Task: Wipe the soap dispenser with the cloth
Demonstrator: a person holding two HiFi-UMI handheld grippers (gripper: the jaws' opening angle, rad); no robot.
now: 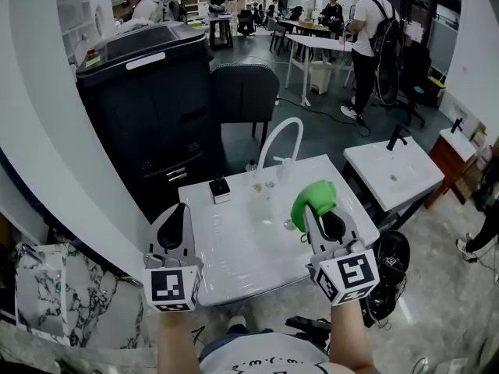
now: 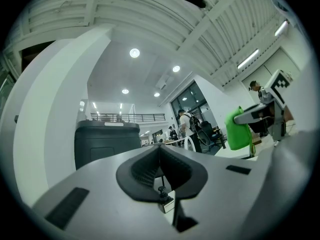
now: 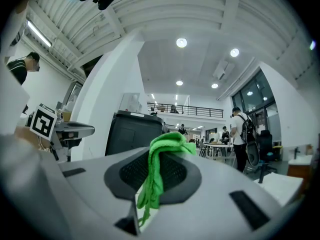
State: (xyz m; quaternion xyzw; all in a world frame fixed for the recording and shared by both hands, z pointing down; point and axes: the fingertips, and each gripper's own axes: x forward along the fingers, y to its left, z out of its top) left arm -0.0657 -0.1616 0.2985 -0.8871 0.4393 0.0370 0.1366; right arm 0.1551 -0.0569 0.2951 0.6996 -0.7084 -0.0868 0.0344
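The soap dispenser (image 1: 220,189), a small white body with a black pump top, stands at the back left of the white sink counter (image 1: 234,263). My left gripper (image 1: 177,213) hovers in front of it, shut, with nothing between its jaws. In the left gripper view the dispenser (image 2: 167,203) shows just below the closed jaws of that gripper (image 2: 160,160). My right gripper (image 1: 318,213) is shut on the green cloth (image 1: 314,199), which bunches over its tips above the counter's right side. In the right gripper view the cloth (image 3: 159,170) hangs down between the pads.
A curved white faucet (image 1: 279,136) rises at the counter's back, with small clear items (image 1: 258,184) beside it. A tall black cabinet (image 1: 152,100) and a dark chair (image 1: 245,92) stand behind. A second sink (image 1: 394,171) is at right. People stand far back.
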